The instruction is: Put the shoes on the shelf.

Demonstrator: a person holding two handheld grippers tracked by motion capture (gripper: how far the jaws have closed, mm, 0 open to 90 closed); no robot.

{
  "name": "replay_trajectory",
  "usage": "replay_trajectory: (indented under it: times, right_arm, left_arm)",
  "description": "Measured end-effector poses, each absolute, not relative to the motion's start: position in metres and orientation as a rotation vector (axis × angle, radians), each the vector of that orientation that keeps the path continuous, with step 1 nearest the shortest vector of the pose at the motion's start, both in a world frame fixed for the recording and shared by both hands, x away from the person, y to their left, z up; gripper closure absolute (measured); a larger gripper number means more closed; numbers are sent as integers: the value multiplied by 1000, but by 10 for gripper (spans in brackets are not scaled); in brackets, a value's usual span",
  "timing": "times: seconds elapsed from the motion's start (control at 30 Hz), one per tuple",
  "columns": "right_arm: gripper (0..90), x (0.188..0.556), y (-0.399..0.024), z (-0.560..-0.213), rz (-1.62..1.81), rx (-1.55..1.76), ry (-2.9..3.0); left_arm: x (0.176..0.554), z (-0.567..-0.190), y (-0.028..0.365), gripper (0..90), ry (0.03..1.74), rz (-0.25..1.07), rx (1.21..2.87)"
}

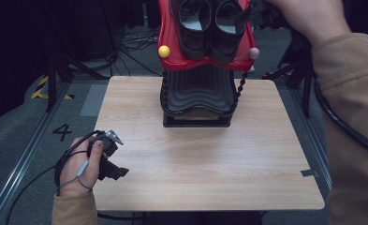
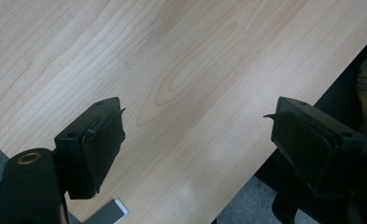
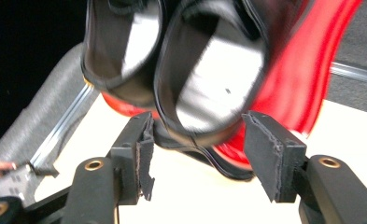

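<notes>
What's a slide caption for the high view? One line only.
Two black shoes sit on a red tray atop a black stand, right hand beside them, left gripper resting low.

High view looks down over the table (image 1: 209,159); both gripper views sit close above that tabletop.

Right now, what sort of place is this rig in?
Likely a lab or recording studio, not a home: a bare wooden table on grey carpet, floor rails with a painted number 4, hazard tape, and loose cables behind.
</notes>
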State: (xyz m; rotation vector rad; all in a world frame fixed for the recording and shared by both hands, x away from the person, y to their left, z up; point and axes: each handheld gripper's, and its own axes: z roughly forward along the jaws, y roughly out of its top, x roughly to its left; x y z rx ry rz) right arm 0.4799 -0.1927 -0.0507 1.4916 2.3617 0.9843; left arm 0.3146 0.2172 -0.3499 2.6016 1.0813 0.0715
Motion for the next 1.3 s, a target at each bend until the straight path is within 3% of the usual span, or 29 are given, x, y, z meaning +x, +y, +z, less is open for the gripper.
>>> replay_trajectory:
  times: [0.73,1.3]
  right_arm:
    - [384,417,-265,-68,980,1313,2451]
    - [354,397,-288,-153,917,1296,2553]
  left_arm:
    - [314,-348,216,176,1091,85,2582]
    - [310,-350,217,176,1099,89,2586]
